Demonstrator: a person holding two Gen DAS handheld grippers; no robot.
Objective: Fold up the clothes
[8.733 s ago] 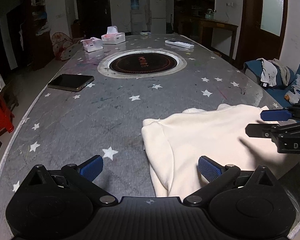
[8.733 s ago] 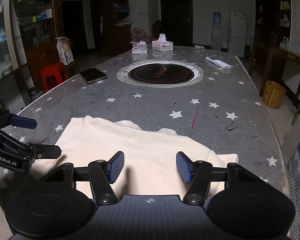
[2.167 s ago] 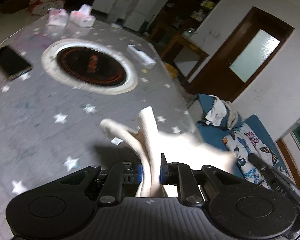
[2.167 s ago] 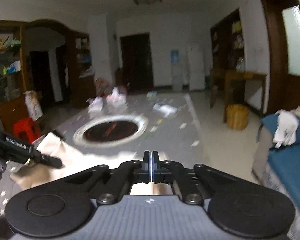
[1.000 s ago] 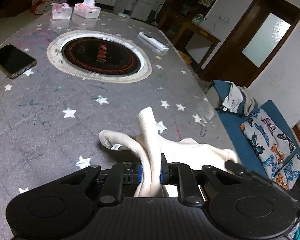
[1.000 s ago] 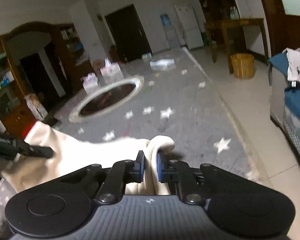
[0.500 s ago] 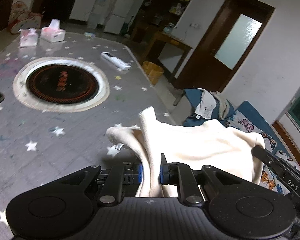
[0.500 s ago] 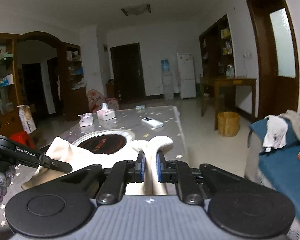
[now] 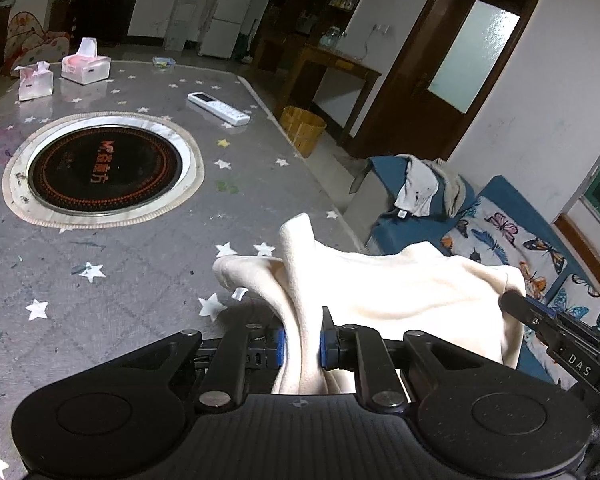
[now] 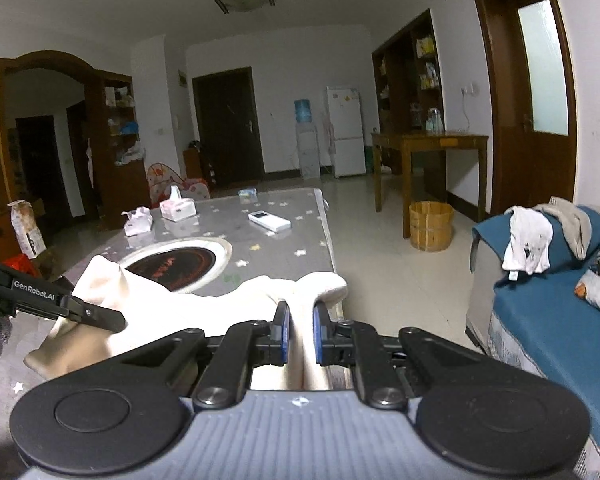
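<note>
A cream garment [image 9: 400, 284] hangs in the air above the near end of the grey star-patterned table [image 9: 140, 248], stretched between both grippers. My left gripper [image 9: 302, 346] is shut on one bunched edge of it. My right gripper [image 10: 299, 338] is shut on the opposite edge of the cream garment [image 10: 220, 300]. In the left wrist view the right gripper [image 9: 512, 300] shows at the cloth's far corner. In the right wrist view the left gripper [image 10: 120, 322] pinches the other corner. The lower part of the cloth is hidden behind the gripper bodies.
A round black hotplate [image 9: 104, 168] is set in the table's middle. Beyond it lie a white remote [image 9: 218, 108] and two tissue boxes [image 9: 86, 68]. A blue sofa [image 10: 560, 304] with loose clothes stands right of the table, and a wooden bucket [image 10: 430, 224] sits on the floor.
Both grippers have stayed shut on the garment and lifted it off the table. Over the last half second the view has hardly shifted; the cloth hangs spread between them.
</note>
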